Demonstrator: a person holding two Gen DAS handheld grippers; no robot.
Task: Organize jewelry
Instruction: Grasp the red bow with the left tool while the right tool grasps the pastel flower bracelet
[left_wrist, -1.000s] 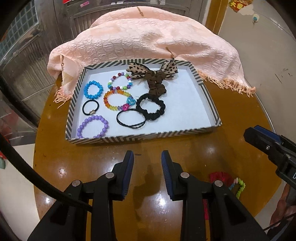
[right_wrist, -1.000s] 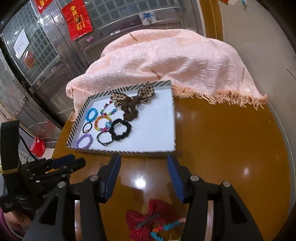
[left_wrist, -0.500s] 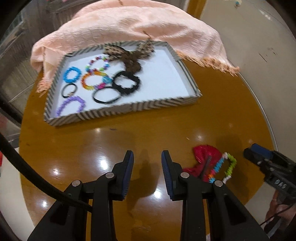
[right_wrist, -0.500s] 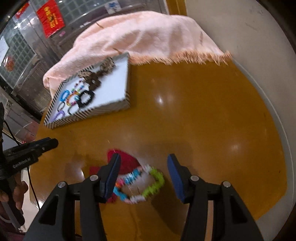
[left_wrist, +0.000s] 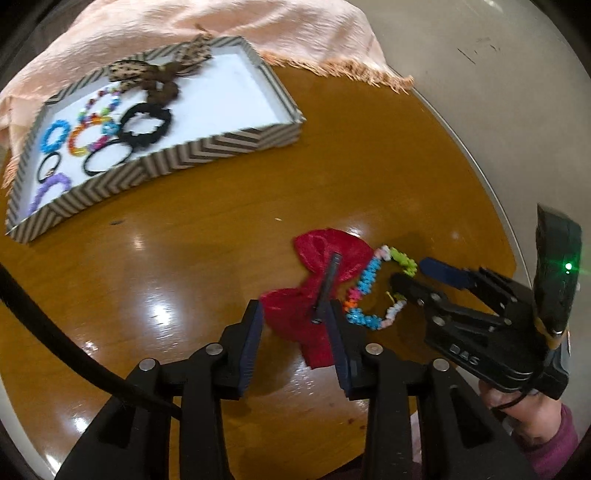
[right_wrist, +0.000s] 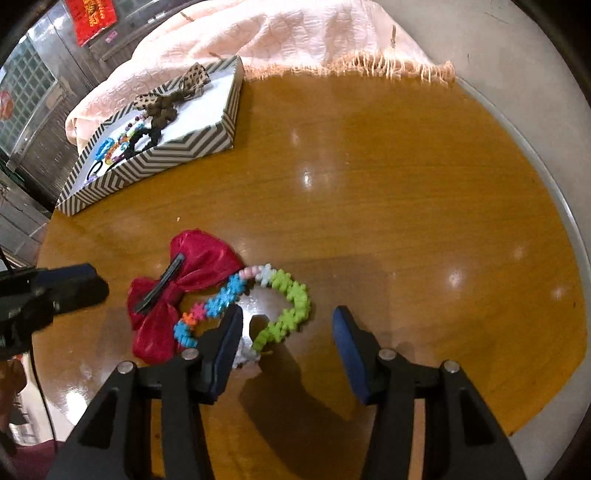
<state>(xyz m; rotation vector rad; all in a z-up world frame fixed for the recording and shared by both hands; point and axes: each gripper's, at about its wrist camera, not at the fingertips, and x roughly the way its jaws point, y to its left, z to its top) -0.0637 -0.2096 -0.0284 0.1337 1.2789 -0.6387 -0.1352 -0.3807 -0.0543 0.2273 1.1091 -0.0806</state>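
We've got a round, glossy wooden tabletop (right_wrist: 388, 177) here, shiny enough that the ceiling lights bounce off it in white spots. A peach fringed cloth (right_wrist: 295, 33) is draped over the far edge, and beyond it there's a metal shutter and glass blocks with a red paper sign (right_wrist: 90, 16) stuck up. Pale floor shows past the rim on the right.

The striped tray (left_wrist: 207, 147) sits at the far left with part of it on the cloth. Inside are beaded bracelets, black hair ties and a leopard-print bow (left_wrist: 159, 70), all bunched toward its left half.

Near us on the bare wood lie a red bow (left_wrist: 314, 295), clip side up, and a bead bracelet (right_wrist: 258, 306), touching each other.

Our left gripper (left_wrist: 295, 343) is right down over the red bow, its jaws opening, with the lower lobe of the bow between them and no squeeze on it that we can see. Our right gripper (right_wrist: 288, 350) has its jaws closing around the green side of the bracelet: one finger pokes inside the loop, the other sits outside, not pressing yet.
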